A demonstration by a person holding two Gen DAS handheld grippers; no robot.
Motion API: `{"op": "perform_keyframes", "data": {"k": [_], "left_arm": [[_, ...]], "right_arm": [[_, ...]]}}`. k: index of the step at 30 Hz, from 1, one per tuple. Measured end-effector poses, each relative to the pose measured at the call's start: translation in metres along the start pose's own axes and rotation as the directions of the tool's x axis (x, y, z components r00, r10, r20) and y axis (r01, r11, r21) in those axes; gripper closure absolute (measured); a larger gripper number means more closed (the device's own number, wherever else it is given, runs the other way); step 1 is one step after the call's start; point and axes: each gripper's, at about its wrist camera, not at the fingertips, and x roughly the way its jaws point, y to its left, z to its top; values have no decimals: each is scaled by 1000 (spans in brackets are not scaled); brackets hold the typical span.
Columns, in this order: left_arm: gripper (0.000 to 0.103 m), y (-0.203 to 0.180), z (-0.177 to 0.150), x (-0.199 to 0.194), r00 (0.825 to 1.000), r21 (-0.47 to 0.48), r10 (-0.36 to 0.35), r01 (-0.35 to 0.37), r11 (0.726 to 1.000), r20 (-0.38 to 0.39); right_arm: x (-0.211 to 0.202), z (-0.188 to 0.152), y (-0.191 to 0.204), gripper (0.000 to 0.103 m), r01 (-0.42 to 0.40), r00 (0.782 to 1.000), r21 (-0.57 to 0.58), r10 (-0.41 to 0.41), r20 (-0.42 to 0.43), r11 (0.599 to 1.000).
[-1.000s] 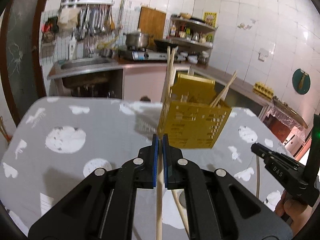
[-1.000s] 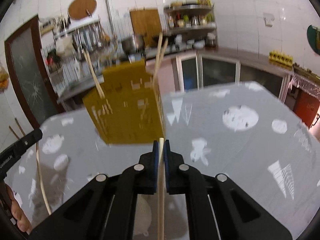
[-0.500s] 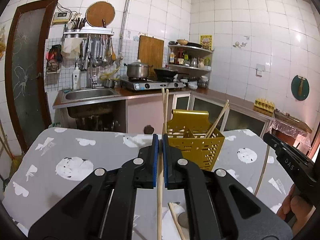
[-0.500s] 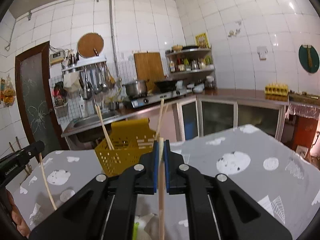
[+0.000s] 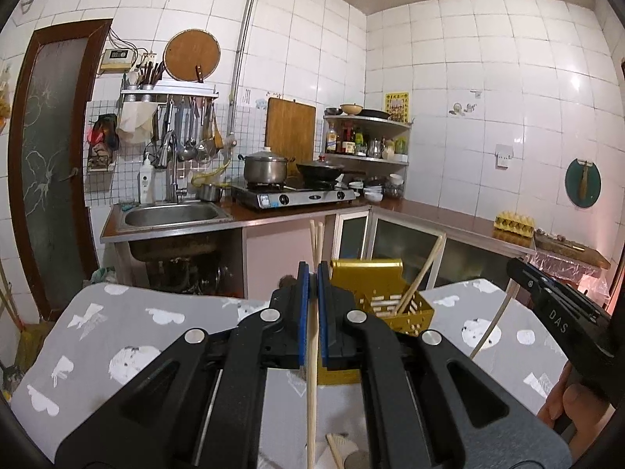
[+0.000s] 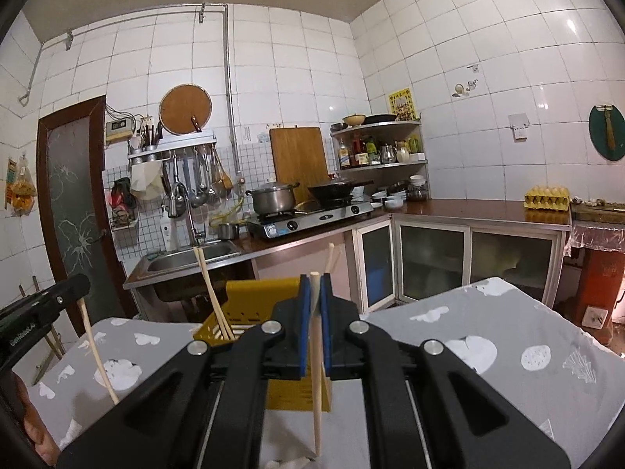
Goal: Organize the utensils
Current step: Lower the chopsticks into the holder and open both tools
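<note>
While both grippers pointed about level, the left gripper (image 5: 312, 273) was clamped on one upright chopstick (image 5: 311, 391) and the right gripper (image 6: 315, 285) on another chopstick (image 6: 315, 391); the yellow basket (image 5: 406, 308) sat just ahead, nearer the left, with chopsticks already standing in it.

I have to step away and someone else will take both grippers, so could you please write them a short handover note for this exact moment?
Left hand-held gripper: shut on one chopstick.
Right hand-held gripper: shut on another chopstick.
Yellow utensil basket stands on the grey patterned table, just beyond both grippers.
Done: several chopsticks already stand in the basket.
Left: put both held chopsticks into it; another stick end shows low in the left view, perhaps still loose.
</note>
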Motion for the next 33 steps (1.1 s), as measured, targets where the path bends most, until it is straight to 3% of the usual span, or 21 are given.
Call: {"op": "perform_keyframes", "data": {"k": [9,15,18,23,27,33], "left_arm": [[100,-6,64,14,994,-12,-30,31,999,107],[100,-13,124,37,974,-42,-37,47,998,226],[100,-19,133,62,967,-40,-28,39,998,252],[100,-24,109,110,974,-21,-18,23,1000,225],[100,-24,67,149,990,-26,-25,29,999,138],[100,-12,29,173,1000,-60,-30,30,998,7]], "right_arm": [[4,59,10,98,-19,997,-17,20,80,1000],[22,113,25,98,-27,986,-43,34,163,999],[44,122,28,98,-29,984,-40,36,177,999],[85,104,24,98,-36,988,-36,41,151,999],[113,71,17,98,-29,996,-43,32,81,999],[134,33,3,97,-17,999,-46,15,-39,999]]}}
